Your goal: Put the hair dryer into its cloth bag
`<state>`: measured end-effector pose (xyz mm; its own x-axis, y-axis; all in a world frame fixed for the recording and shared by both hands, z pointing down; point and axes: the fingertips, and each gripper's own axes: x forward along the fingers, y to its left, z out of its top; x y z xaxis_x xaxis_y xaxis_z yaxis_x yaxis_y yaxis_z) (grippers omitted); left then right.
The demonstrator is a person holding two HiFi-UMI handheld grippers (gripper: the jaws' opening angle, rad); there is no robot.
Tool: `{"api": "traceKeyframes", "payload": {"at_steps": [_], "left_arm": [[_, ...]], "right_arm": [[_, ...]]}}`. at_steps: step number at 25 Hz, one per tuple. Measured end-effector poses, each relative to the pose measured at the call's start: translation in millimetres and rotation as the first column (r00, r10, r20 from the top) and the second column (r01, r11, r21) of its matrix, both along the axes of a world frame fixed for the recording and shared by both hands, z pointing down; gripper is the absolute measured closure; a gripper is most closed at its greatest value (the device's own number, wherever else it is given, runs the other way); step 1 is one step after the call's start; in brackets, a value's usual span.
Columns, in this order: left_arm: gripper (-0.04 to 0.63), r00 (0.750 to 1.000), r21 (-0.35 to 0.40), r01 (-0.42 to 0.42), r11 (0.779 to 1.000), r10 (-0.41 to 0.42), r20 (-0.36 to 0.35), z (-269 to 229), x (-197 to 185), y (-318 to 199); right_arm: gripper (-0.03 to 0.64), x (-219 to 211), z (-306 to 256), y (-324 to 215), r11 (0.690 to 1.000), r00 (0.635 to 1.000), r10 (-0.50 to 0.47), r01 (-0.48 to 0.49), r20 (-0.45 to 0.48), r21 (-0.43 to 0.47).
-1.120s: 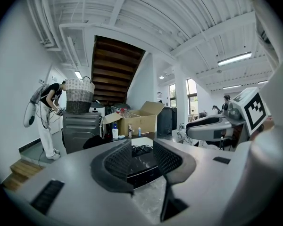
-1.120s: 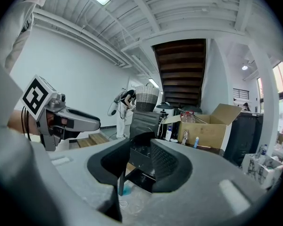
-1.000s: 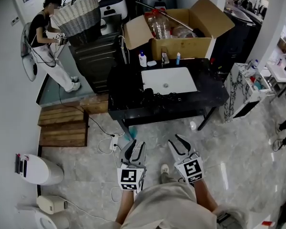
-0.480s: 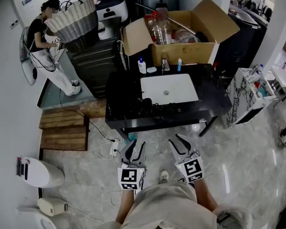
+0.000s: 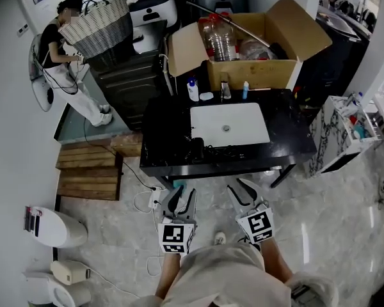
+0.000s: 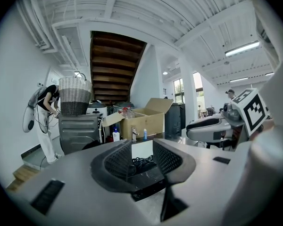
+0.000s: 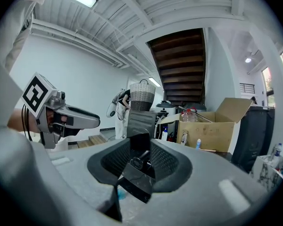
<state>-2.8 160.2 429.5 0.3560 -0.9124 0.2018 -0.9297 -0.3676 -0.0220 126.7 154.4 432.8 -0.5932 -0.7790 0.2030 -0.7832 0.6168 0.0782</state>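
1. The hair dryer (image 5: 196, 146) lay on the black table (image 5: 288, 142) at the centre of the head view, just beside the lower left corner of the white basin (image 5: 243, 117).
2. Its long axis ran roughly top to bottom in that frame. In the right gripper view a round end faced the camera, and the barrel ran away up and to the right. The handle could not be made out.
3. A tangled black cord (image 5: 221, 149) lay just right of it.
4. The left gripper (image 5: 184, 194), at lower centre below the table's edge, was released, with its jaws apart and empty.
5. The right gripper (image 5: 237, 187), beside it, was likewise released and empty.
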Motion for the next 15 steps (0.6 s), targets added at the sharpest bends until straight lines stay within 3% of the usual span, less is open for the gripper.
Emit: {"api": "traceKeyframes", "payload": {"at_steps": [15], "left_arm": [[0.465, 0.998, 0.0, 0.062, 0.998, -0.062, -0.001, 1, 17, -40]], "right_arm": [[0.492, 20, 2, -45, 0.997, 0.998, -0.068, 0.068, 0.0, 0.024]]}}
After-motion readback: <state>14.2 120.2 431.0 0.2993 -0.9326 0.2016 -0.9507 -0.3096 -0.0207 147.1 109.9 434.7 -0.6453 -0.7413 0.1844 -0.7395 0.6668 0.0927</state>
